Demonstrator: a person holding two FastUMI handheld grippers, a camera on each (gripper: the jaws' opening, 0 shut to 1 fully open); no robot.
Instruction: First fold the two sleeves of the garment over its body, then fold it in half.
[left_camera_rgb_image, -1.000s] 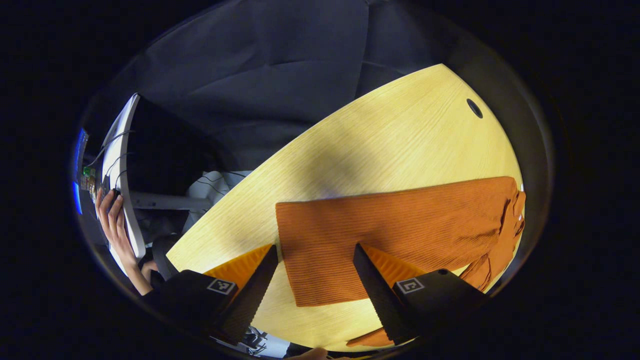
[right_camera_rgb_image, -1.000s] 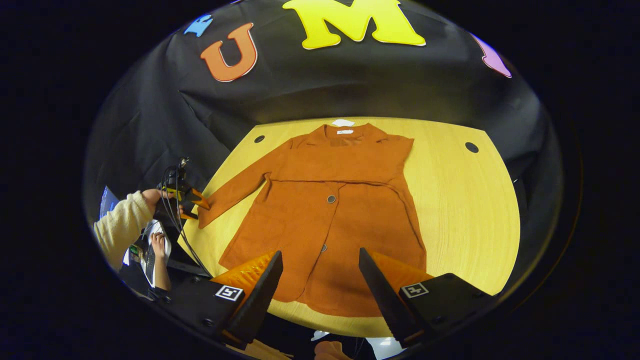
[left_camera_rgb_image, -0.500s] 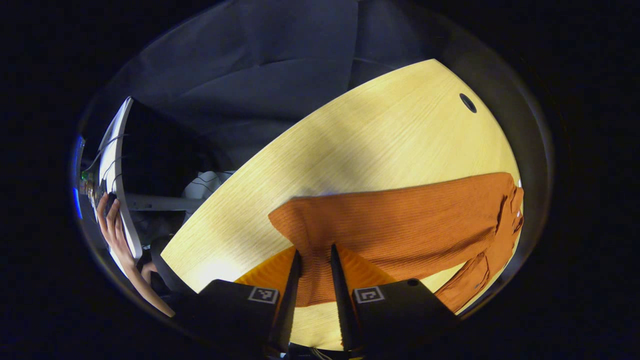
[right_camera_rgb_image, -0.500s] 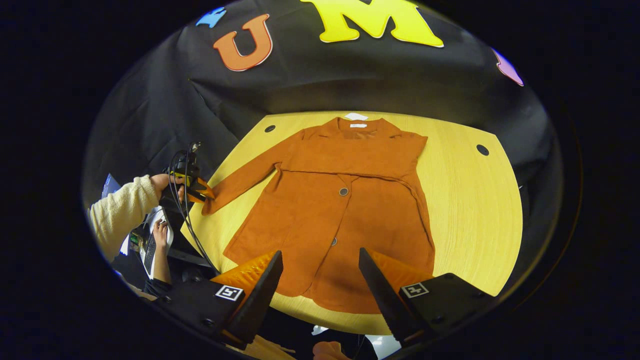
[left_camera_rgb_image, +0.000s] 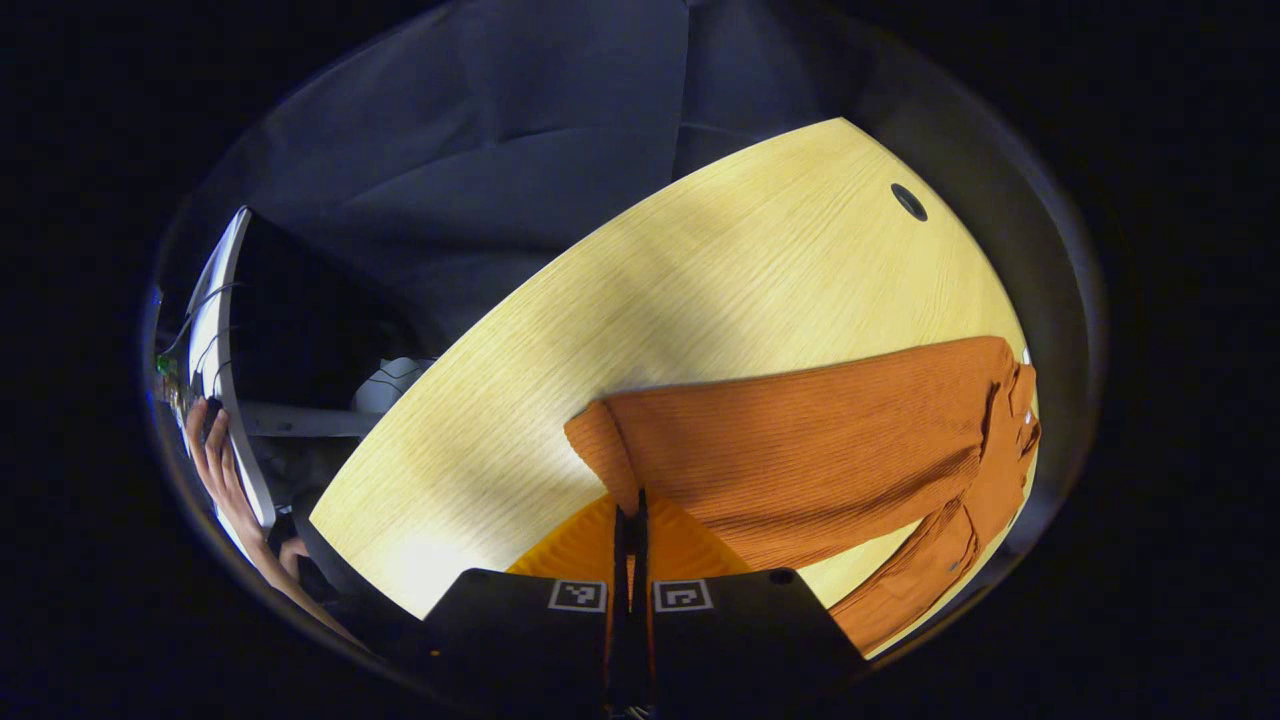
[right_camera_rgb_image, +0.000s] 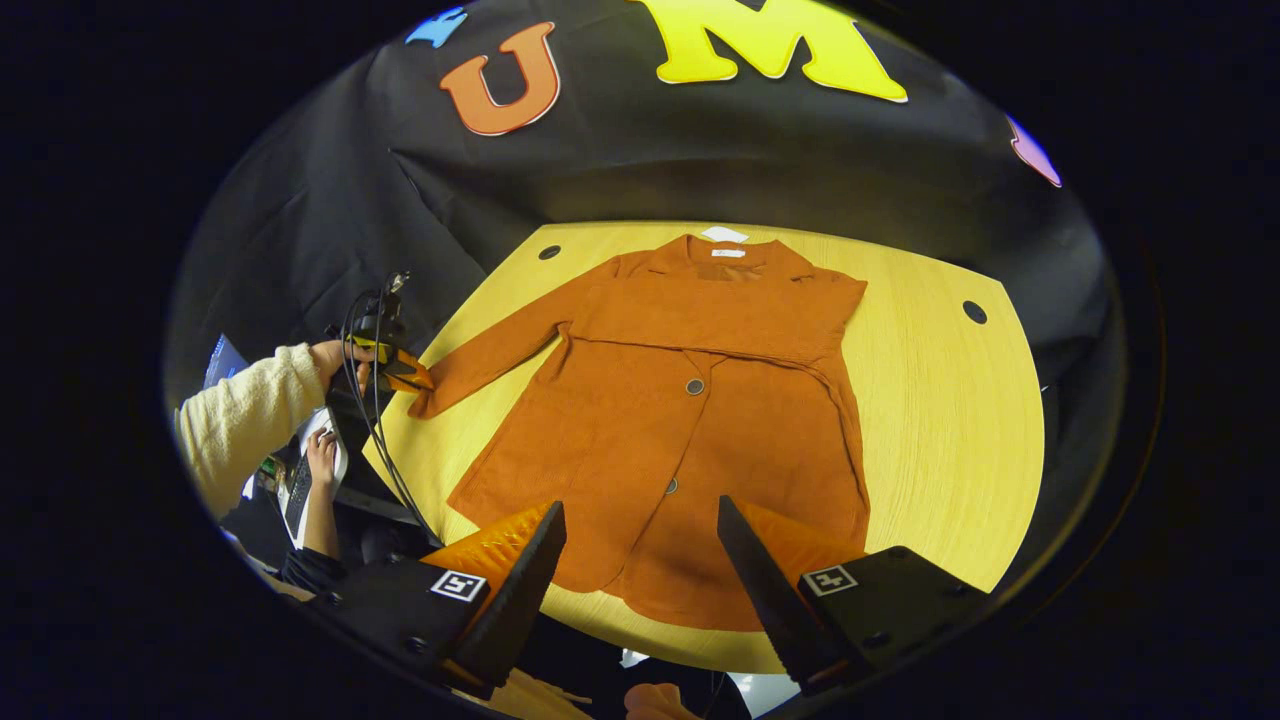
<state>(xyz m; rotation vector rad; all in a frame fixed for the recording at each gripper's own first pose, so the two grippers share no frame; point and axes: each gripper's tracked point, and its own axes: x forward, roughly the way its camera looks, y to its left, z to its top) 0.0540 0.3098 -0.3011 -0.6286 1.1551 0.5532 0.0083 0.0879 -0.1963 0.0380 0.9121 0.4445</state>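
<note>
Orange garment (right_camera_rgb_image: 690, 400) is lying flat, front up, on the yellow table (right_camera_rgb_image: 950, 420), collar at the far edge. The left gripper (left_camera_rgb_image: 630, 530) is pinching the cuff of the left sleeve (left_camera_rgb_image: 800, 440), both fingers pressing on the fabric, at the table's left edge. The right gripper (right_camera_rgb_image: 640, 560) is hovering spread wide over the near hem, grasping nothing. The right sleeve is lying folded across the chest.
</note>
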